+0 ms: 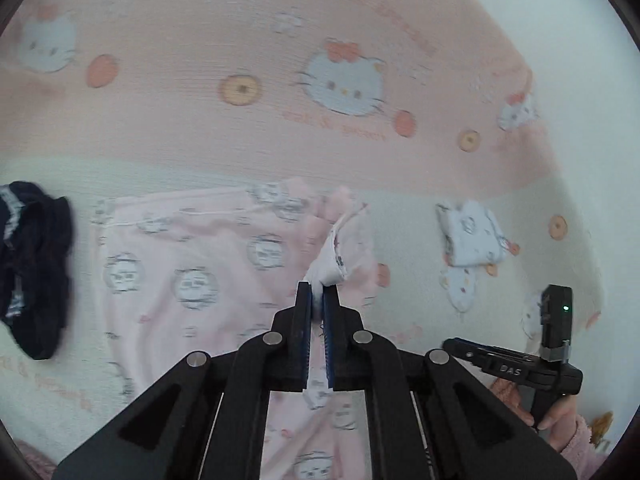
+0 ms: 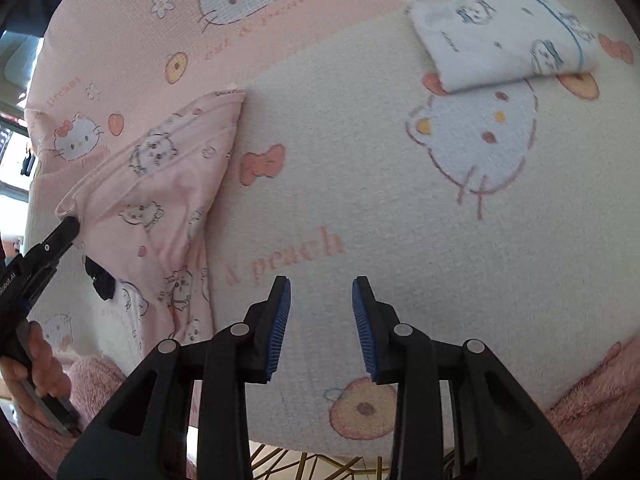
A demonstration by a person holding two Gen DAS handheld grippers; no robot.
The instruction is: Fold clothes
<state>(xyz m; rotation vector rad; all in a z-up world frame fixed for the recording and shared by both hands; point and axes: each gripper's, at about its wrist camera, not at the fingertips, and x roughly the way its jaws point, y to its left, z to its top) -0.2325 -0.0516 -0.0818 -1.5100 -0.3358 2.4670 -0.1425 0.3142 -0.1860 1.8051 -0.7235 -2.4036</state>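
Note:
A pink printed garment (image 1: 192, 264) lies partly lifted on the cartoon-print cloth. My left gripper (image 1: 318, 294) is shut on a bunched edge of it, and the fabric hangs stretched from the jaws. In the right wrist view the same garment (image 2: 160, 184) rises to the left gripper (image 2: 66, 226) at the left. My right gripper (image 2: 321, 292) is open and empty, over bare white cloth to the right of the garment. It also shows in the left wrist view (image 1: 520, 364), low at the right.
A folded white printed garment (image 2: 504, 36) lies at the far right, also seen in the left wrist view (image 1: 472, 236). A dark navy garment (image 1: 32, 272) lies crumpled at the left. The table's front edge (image 2: 320, 446) runs just below my right gripper.

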